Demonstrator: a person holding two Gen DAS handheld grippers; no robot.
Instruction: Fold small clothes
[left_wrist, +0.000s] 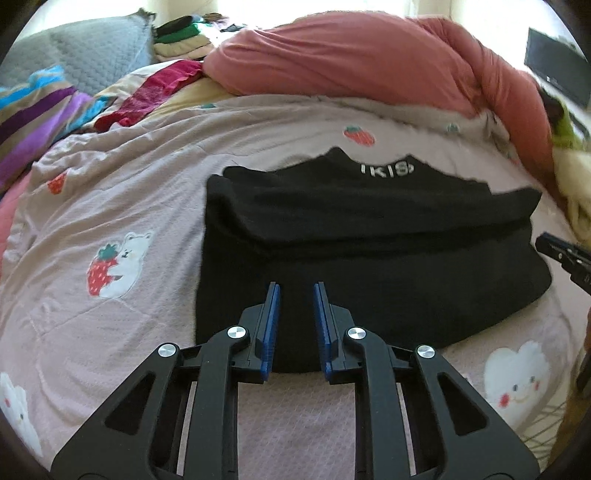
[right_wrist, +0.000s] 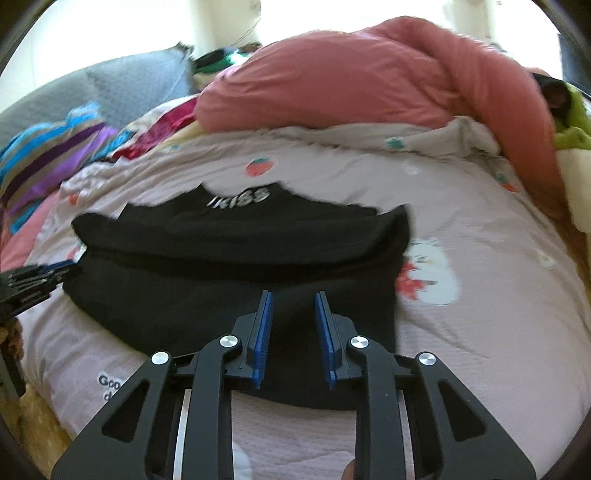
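A black garment (left_wrist: 369, 251) with white lettering at its far edge lies partly folded on the pink bedspread (left_wrist: 140, 192); its far part is doubled over the near part. It also shows in the right wrist view (right_wrist: 229, 266). My left gripper (left_wrist: 296, 291) is open and empty, hovering over the garment's near left edge. My right gripper (right_wrist: 293, 299) is open and empty over the garment's near right part. The right gripper also shows at the right edge of the left wrist view (left_wrist: 565, 258), and the left gripper at the left edge of the right wrist view (right_wrist: 37, 277).
A rolled salmon-pink quilt (left_wrist: 351, 62) lies across the far side of the bed. Striped and red clothes (left_wrist: 44, 107) and a grey pillow (left_wrist: 85, 55) sit at the far left. A stack of folded clothes (left_wrist: 181, 40) is behind them. Green fabric (right_wrist: 572, 118) lies at the far right.
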